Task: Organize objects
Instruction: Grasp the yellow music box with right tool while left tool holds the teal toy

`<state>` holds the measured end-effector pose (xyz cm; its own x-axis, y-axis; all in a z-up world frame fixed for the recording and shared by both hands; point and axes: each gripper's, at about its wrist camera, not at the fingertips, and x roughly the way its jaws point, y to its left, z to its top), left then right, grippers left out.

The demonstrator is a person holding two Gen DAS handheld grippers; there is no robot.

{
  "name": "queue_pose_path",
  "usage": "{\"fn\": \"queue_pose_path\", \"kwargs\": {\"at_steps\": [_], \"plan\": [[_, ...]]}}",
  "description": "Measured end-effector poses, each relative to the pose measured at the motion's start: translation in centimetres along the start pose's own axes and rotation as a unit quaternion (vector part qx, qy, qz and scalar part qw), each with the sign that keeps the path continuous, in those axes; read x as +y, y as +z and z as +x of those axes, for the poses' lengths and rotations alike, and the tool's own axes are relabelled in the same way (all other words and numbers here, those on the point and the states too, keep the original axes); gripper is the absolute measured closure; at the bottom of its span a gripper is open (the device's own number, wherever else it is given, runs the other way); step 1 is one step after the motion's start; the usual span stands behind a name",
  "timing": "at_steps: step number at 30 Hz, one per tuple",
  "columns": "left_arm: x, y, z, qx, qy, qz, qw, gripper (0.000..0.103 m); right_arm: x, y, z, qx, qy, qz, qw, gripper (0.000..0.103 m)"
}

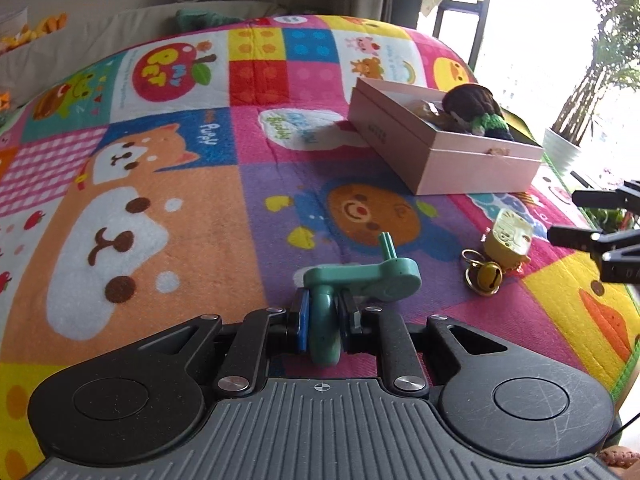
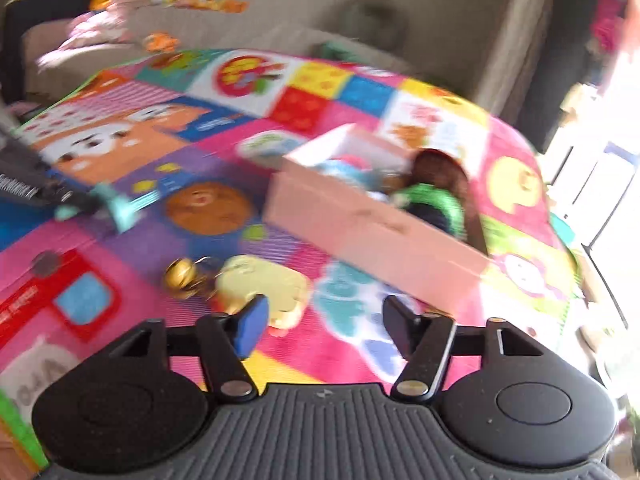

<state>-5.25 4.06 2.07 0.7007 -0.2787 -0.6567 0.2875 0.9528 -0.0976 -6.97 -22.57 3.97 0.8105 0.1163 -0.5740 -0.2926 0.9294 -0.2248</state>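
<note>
My left gripper (image 1: pixel 325 320) is shut on the round end of a teal plastic crank-shaped toy (image 1: pixel 372 276), held just above the play mat. In the right wrist view that toy (image 2: pixel 124 204) shows blurred at the left, in the left gripper (image 2: pixel 94 200). My right gripper (image 2: pixel 324 328) is open with nothing between its pads. A yellow keychain toy (image 2: pixel 272 288) with a gold bell (image 2: pixel 180 276) lies on the mat just ahead of its left finger. The same keychain toy (image 1: pixel 508 238) and bell (image 1: pixel 486 278) lie right of the crank, near the right gripper (image 1: pixel 562 216).
An open pink box (image 1: pixel 440 152) stands on the colourful play mat (image 1: pixel 160 200), holding a brown and green knitted doll (image 1: pixel 476 110) and other small items. The box (image 2: pixel 372 224) lies ahead of the right gripper. A beige sofa (image 1: pixel 100 36) lies behind, and a potted plant (image 1: pixel 568 148) at the right.
</note>
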Motion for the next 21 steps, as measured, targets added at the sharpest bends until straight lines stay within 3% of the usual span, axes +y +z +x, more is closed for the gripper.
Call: {"fn": "queue_pose_path", "kwargs": {"at_steps": [5,13,14,16,21], "plan": [[-1.4,-0.1,0.3,-0.001,0.018,0.030,0.9994,0.085,-1.2,0.0,-0.4,-0.009,0.067,0.067,0.995,0.025],[-2.0,-0.4,0.3,-0.007,0.030,0.057,0.9979,0.083,2.7,0.1,3.5,0.009,0.094,0.033,0.995,0.025],[-2.0,-0.4,0.3,-0.007,0.030,0.058,0.9978,0.083,2.6,0.1,3.7,0.011,0.095,0.039,0.995,0.027],[-2.0,-0.4,0.4,-0.008,0.030,0.059,0.9977,0.083,2.4,0.3,3.9,0.019,0.097,0.047,0.994,0.045],[-2.1,-0.5,0.4,-0.008,0.033,0.067,0.9972,0.084,1.2,0.4,1.5,0.001,0.090,0.065,0.994,0.047]]}}
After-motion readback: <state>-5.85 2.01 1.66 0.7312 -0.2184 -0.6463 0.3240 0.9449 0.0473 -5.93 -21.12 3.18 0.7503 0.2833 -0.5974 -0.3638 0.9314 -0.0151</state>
